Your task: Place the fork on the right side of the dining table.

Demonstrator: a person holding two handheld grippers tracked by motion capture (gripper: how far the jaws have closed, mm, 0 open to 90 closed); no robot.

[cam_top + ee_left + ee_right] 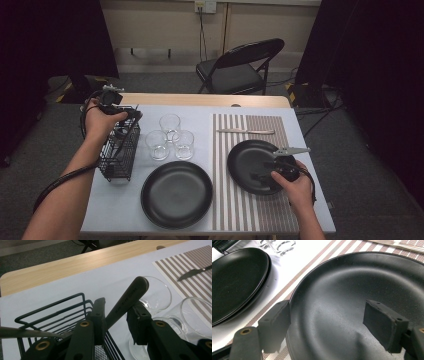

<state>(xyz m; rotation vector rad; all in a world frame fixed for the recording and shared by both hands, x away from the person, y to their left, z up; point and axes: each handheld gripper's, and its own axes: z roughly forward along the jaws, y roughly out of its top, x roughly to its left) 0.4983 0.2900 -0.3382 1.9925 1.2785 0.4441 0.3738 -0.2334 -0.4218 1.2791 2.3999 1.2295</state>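
My left gripper [117,312] hangs over the black wire cutlery basket [50,307] at the table's left [120,155]. A dark metal utensil handle [130,293] slants up between its jaws. It lies against the left jaw, with a gap to the right one, so the gripper is open. A second grey handle [25,332] lies across the basket. My right gripper [329,320] is open astride the near rim of the right black plate [362,285], one jaw on the striped placemat [294,287], the other over the plate's inside. In the high view this gripper [260,175] sits at that plate [247,157].
Three clear glasses [170,122] [156,145] [183,144] stand right beside the basket. A second black plate [176,194] lies near the front edge. A table knife [245,131] rests on the placemat [250,210] behind the right plate. A folding chair [240,65] stands beyond the table.
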